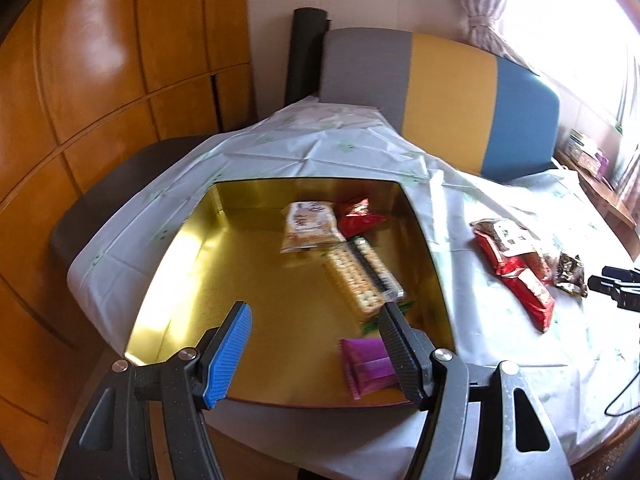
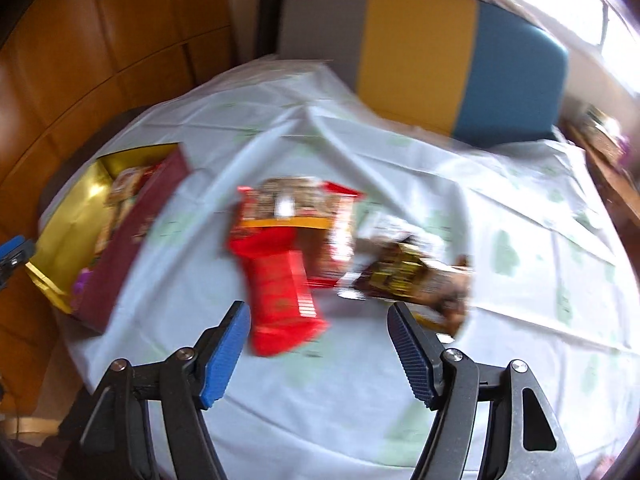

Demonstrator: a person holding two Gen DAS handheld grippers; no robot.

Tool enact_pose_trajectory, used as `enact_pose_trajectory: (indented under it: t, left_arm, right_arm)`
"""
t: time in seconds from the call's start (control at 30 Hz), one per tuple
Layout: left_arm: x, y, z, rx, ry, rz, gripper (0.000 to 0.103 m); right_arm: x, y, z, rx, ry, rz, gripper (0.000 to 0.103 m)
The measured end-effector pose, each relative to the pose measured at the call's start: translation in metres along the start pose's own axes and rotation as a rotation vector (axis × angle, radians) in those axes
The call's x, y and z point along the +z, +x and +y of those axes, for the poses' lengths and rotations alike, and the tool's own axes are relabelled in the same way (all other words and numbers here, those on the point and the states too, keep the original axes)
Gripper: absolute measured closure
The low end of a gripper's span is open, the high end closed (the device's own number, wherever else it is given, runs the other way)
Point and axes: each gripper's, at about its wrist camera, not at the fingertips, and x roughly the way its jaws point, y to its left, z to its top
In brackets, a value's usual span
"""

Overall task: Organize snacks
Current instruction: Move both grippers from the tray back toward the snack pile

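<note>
Over on the table with the white cloth (image 2: 304, 400), things looked roughly half done. The gold-lined box (image 1: 256, 264) already had a pale biscuit bag (image 1: 308, 226) and a small red pack (image 1: 360, 214) up at its 12 o'clock end, a long cracker sleeve (image 1: 352, 280) running down the middle, and a purple packet (image 1: 366, 364) at about 5 o'clock near the front rim. Still out on the cloth, off at 3 o'clock from the box and well apart from it, sat a pile: the red snack bag (image 2: 280, 292), another red-and-brown bag (image 2: 320, 208) behind it, and a dark gold-printed wrapper (image 2: 404, 280) to their right. So I'd guess at least three to go. The left gripper (image 1: 316, 344) hung tilted down over the box's near edge, jaws spread wide and nothing in them; the purple packet showed beside one pad, but as far as I could tell it just lay on the box floor. The right gripper (image 2: 320, 344) was angled down at the pile, also spread and empty, with the red bag's bottom end at 12 o'clock just ahead of the fingertips. That view was pretty smeared, so I wouldn't swear to finer details.
</note>
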Motion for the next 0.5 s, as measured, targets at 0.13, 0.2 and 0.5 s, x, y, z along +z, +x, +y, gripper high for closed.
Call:
enact_pose_trajectory:
  t: [0.13, 0.2, 0.5]
  left_arm:
    - [0.007, 0.002, -0.016, -0.038, 0.008, 0.024, 0.037]
    - [0.011, 0.002, -0.026, -0.062, 0.024, 0.03, 0.038]
    - [0.026, 0.018, -0.112, -0.284, 0.168, 0.139, 0.043]
  right_arm:
    - [-0.006, 0.003, -0.042, -0.089, 0.064, -0.005, 0.03]
    - [-0.011, 0.005, -0.064, -0.115, 0.129, -0.008, 0.03]
    - [-0.012, 0.003, -0.109, -0.078, 0.37, -0.033, 0.027]
